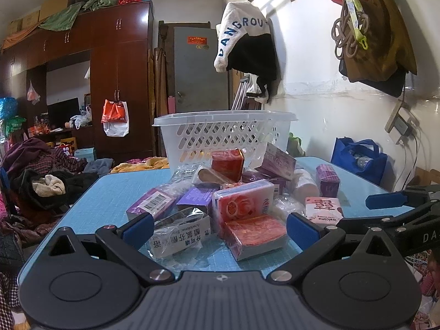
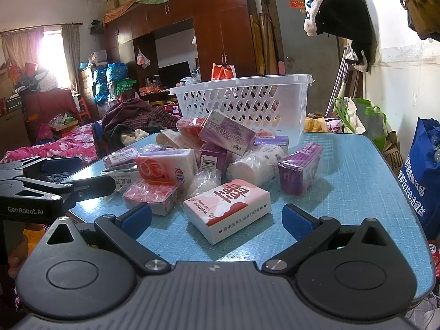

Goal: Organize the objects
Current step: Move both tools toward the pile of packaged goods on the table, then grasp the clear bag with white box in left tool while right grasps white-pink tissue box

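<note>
Both of your jaws stand spread wide with nothing between them: the left gripper (image 1: 218, 229) hangs low at the near edge of the blue table (image 2: 357, 192), and the right gripper (image 2: 217, 220) sits beside it, its fingers framing the pink-and-white tissue pack (image 2: 227, 210) without touching it.

You look to be at the very start of a pick, with the whole heap still on the table and, as far as the lattice walls show, nothing in the white basket (image 2: 244, 101) yet. For the right hand, the next move calls for easing forward until the pads straddle the tissue pack, closing, then carrying it up to 12 o'clock and over the basket rim. For the left, the nearest things are the red wrapped box (image 1: 255, 233) at 12 o'clock and the white medicine box (image 1: 178, 235) at 11 o'clock (its loose clear wrap could slip in the pads).

Going back through the pile, I count one tissue pack, one white medicine box, three red boxes that I can tell apart, one pink-and-white soap pack (image 2: 167, 167), at least five purple boxes (some half buried, so the count is rough), one white paper roll (image 2: 254, 165), then the single basket at the far end.
</note>
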